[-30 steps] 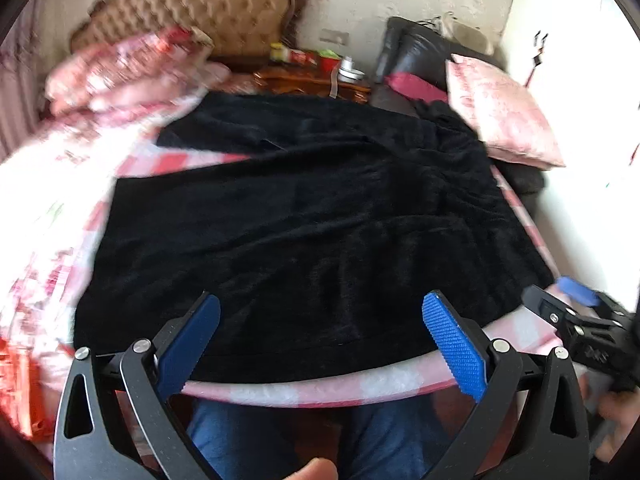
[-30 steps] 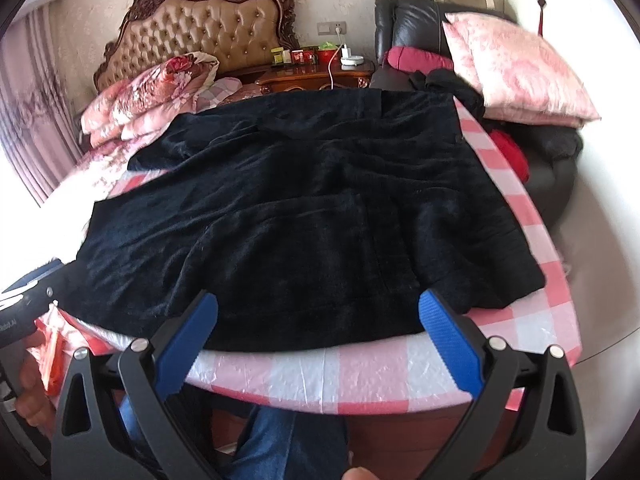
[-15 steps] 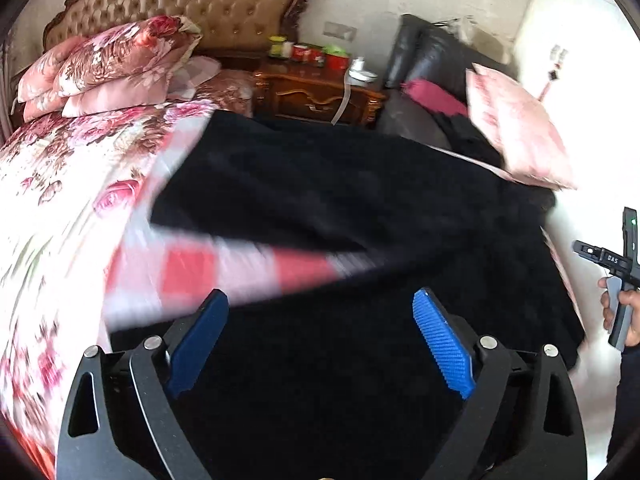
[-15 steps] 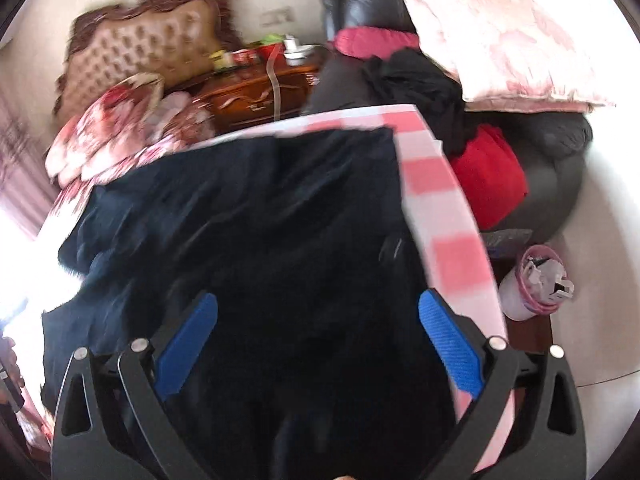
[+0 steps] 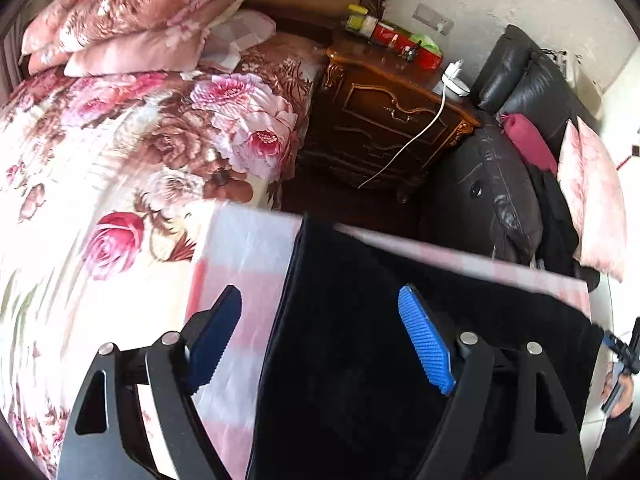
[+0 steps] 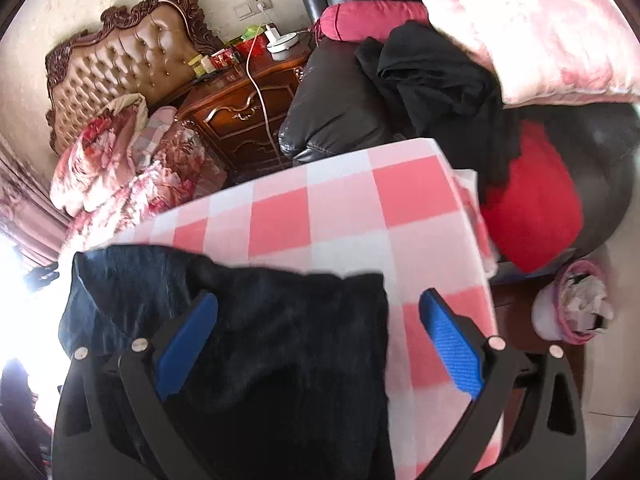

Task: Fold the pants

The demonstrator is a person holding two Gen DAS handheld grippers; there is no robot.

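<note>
Checked cloth (image 6: pixel 340 216) carries black pants (image 6: pixel 280 340); left gripper (image 5: pixel 320 336) closing on nothing; right gripper (image 6: pixel 320 344) agape.

Both wrist cameras look steeply down, close over the checked tablecloth (image 6: pixel 340 208) – left view over its left part, right over its right. Both share the nightstand (image 5: pixel 384 120) beyond.

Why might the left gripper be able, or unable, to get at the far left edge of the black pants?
Probably able. The left gripper hangs over the pants, its closing jaws straddling their left edge, with nothing lying on the checked cloth in between.
</note>
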